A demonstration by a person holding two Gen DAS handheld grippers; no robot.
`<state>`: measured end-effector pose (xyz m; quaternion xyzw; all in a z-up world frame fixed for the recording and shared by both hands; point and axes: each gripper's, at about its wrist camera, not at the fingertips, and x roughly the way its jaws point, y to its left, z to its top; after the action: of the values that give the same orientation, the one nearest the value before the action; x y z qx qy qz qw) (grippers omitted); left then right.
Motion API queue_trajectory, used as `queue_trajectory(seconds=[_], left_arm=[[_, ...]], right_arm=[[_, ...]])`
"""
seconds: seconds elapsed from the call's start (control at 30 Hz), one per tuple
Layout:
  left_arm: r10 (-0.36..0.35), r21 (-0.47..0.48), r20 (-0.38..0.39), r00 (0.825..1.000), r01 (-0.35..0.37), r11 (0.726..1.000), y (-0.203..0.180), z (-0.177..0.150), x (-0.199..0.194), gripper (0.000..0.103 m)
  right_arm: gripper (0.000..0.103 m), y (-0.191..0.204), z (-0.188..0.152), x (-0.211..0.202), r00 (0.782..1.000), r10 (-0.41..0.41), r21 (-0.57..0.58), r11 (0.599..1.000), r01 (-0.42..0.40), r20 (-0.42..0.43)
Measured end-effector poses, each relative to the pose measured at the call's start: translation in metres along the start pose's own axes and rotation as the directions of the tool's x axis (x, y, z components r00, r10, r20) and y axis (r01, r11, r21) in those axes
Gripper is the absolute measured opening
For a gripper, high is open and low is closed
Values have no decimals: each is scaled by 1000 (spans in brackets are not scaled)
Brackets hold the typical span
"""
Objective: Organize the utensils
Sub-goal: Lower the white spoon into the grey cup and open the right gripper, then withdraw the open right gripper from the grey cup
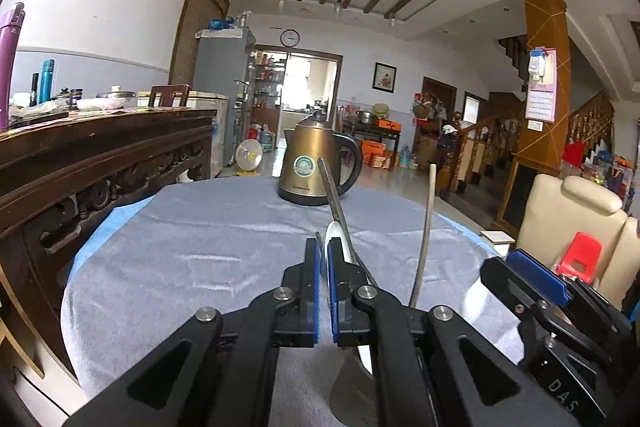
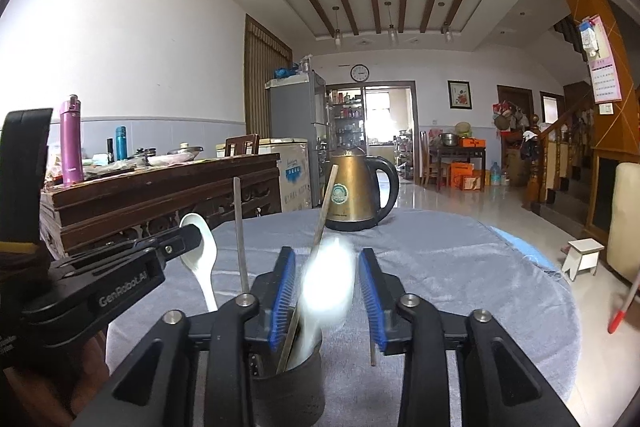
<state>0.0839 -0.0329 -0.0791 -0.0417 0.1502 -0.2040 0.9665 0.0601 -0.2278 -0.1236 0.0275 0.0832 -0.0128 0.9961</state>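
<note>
Our left tongs [image 2: 192, 239] grip the white spoon [image 2: 202, 259] by its bowl, handle pointing down toward the dark cup [image 2: 288, 383] on the bench [image 2: 460, 267]. Our right tongs [image 2: 327, 297] stand open around the cup, probably to steady it, chopsticks [image 2: 320, 239] already inside.

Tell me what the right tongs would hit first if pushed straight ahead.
Probably the blurred white spoon between the open right tongs, standing in the dark cup with a chopstick. Farther ahead sits the kettle; depth is unclear.
</note>
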Motion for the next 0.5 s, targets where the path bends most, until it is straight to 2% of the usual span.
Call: queue_trajectory(seconds=[0.03, 0.2, 0.3, 0.33, 0.4, 0.43, 0.47, 0.5], left_arm=[[-1, 1, 1, 1000, 1, 1000, 0, 0, 0, 4], [19, -24, 7, 1000, -19, 1000, 10, 2, -1, 4], [42, -42, 7, 999, -41, 998, 17, 3, 0, 5], [52, -49, 3, 999, -52, 997, 21, 3, 2, 8], [68, -64, -11, 998, -69, 996, 27, 2, 5, 20], [82, -72, -23, 996, -83, 994, 30, 0, 8, 31], [92, -77, -31, 995, -94, 993, 33, -1, 9, 36], [102, -86, -42, 994, -105, 991, 37, -3, 12, 36]], right_arm=[[56, -2, 1, -1, 1000, 1, 8, 1000, -1, -2], [56, -13, 3, -3, 999, -49, 34, 998, 49, 18], [56, -26, 1, 2, 996, -86, 72, 994, 87, -12], [56, -29, 1, 3, 995, -94, 83, 992, 96, -22], [56, -36, -2, 6, 993, -112, 105, 988, 116, -44], [56, -39, -3, 6, 992, -119, 108, 986, 123, -50], [56, -41, -4, 7, 990, -126, 113, 985, 132, -57], [56, -43, -5, 8, 990, -128, 117, 984, 135, -63]])
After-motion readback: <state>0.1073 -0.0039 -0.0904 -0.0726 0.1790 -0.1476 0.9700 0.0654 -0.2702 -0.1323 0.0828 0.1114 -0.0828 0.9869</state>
